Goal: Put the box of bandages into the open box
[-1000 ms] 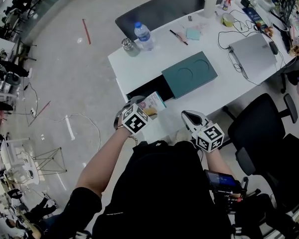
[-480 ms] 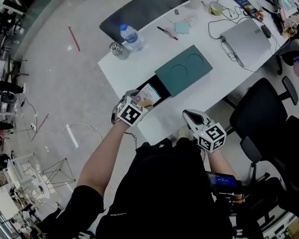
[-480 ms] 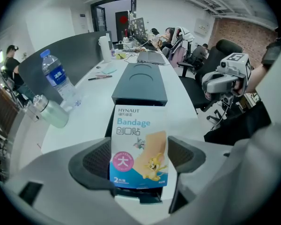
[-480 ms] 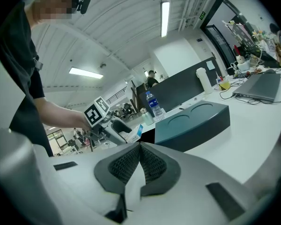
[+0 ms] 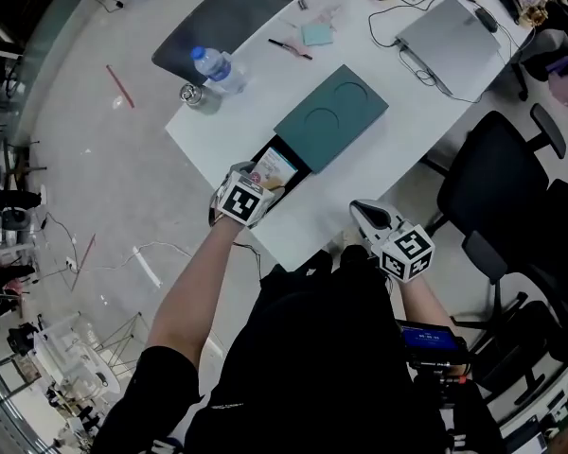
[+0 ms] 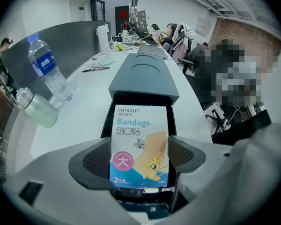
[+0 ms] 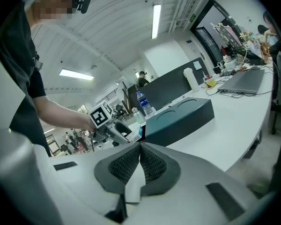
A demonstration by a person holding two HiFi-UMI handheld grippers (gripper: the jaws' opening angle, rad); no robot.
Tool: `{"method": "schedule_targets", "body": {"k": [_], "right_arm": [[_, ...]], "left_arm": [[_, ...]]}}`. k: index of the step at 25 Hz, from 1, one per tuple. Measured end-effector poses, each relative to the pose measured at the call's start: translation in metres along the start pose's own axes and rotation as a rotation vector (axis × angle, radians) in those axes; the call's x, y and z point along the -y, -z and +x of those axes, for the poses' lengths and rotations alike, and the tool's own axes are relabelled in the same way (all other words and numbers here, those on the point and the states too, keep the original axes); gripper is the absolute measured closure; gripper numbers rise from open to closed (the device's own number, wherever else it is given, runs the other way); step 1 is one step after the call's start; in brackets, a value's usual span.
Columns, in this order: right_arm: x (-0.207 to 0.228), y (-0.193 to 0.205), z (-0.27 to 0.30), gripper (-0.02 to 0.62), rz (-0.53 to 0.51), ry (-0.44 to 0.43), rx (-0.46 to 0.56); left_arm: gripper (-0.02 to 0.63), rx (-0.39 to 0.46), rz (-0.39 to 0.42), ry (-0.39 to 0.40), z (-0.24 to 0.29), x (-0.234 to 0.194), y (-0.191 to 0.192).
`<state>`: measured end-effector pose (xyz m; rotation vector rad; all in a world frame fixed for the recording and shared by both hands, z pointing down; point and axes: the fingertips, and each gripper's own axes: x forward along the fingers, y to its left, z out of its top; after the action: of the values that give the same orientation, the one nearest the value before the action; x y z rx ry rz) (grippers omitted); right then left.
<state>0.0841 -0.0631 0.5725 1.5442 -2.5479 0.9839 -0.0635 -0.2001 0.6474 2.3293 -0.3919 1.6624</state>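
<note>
Open box: teal lid toward 12 o'clock, dark tray showing at 6. Bandage box sits over the tray, clamped in left gripper. Right gripper has jaws together, nothing between. A second ago the bandage box was short of the tray, at the table edge. One of each box, two grippers, one bottle

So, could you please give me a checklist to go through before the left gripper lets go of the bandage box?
1. Left gripper shut on bandage box: ok.
2. Teal lid slid back, open box exposed: ok.
3. Bandage box lined up over the opening: ok.
4. Bandage box resting on the box floor: cannot tell.
5. Right gripper shut, empty, clear of the box: ok.
</note>
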Motion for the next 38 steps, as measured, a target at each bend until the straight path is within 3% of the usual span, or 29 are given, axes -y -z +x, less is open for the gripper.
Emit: {"method": "schedule_targets", "body": {"k": [11, 20, 29, 38], "right_arm": [[0.004, -0.001, 0.002, 0.569, 0.013, 0.029, 0.016], [0.004, 0.005, -0.004, 0.569, 0.030, 0.051, 0.018], [0.004, 0.003, -0.007, 0.569, 0.018, 0.032, 0.015], [-0.002, -0.001, -0.005, 0.569, -0.033, -0.054, -0.022]], "left_arm": [[0.225, -0.080, 0.030, 0.020, 0.023, 0.001, 0.009], [0.224, -0.074, 0.034, 0.024, 0.025, 0.000, 0.011], [0.224, 0.015, -0.027, 0.011, 0.014, 0.000, 0.001], [0.225, 0.181, -0.115, -0.116, -0.024, -0.003, -0.013]]}}
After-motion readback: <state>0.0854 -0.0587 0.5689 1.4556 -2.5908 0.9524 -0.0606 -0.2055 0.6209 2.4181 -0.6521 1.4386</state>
